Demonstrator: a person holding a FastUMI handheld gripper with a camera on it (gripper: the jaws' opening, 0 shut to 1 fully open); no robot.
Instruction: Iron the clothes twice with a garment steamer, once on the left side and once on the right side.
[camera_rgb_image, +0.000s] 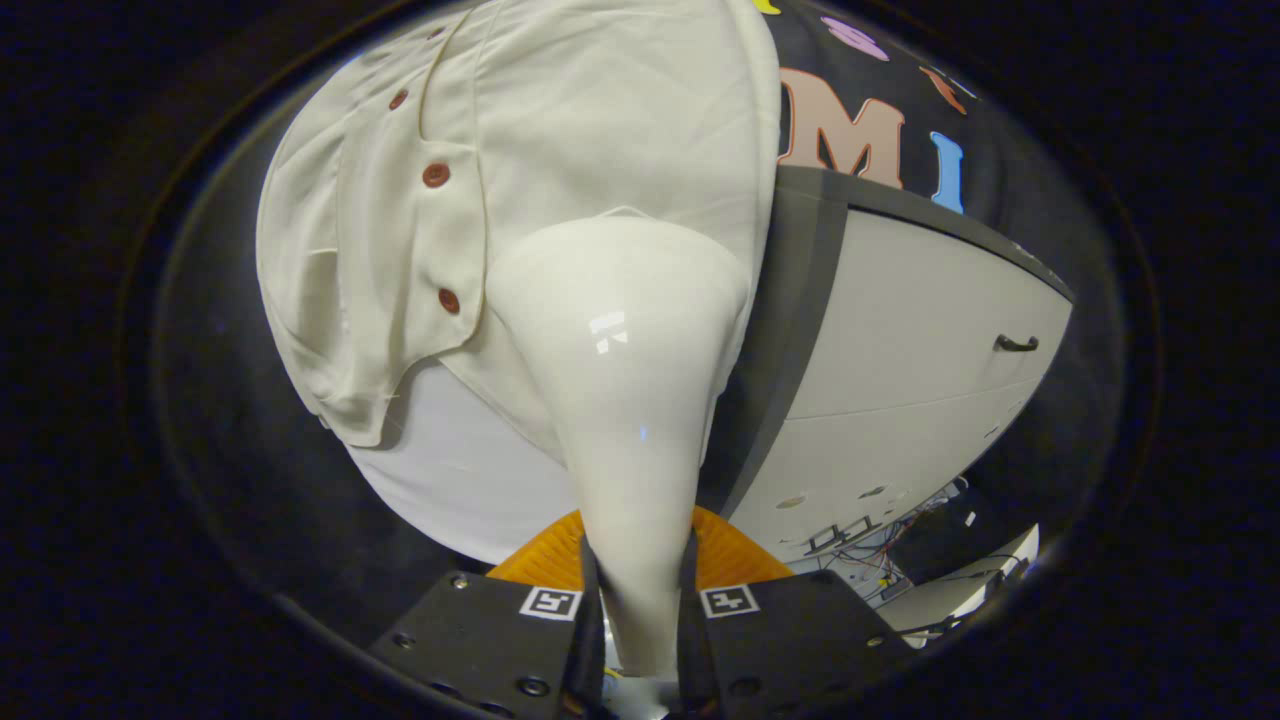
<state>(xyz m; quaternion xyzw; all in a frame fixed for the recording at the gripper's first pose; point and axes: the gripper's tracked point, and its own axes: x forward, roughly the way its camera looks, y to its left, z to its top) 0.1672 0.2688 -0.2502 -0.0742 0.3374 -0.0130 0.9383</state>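
Note:
My gripper (640, 600) is shut on the neck of a glossy white garment steamer (625, 380), both fingers pressing on its narrow handle. The steamer widens ahead of the fingers into a broad head, and that head lies against a cream shirt (600, 110) with brown buttons (435, 175). The shirt hangs in front of me; its button strip runs to the left of the steamer head. The head covers the shirt's lower part on the right of the buttons. The shirt's hem (360, 415) hangs loose at the lower left.
A white board (450, 480) stands behind the shirt's lower edge. To the right is a grey-white cabinet (920, 370) with a dark handle (1015, 343) and a dark grey edge. Loose cables (880, 555) lie low on the right. An orange part (740, 555) sits behind the fingers.

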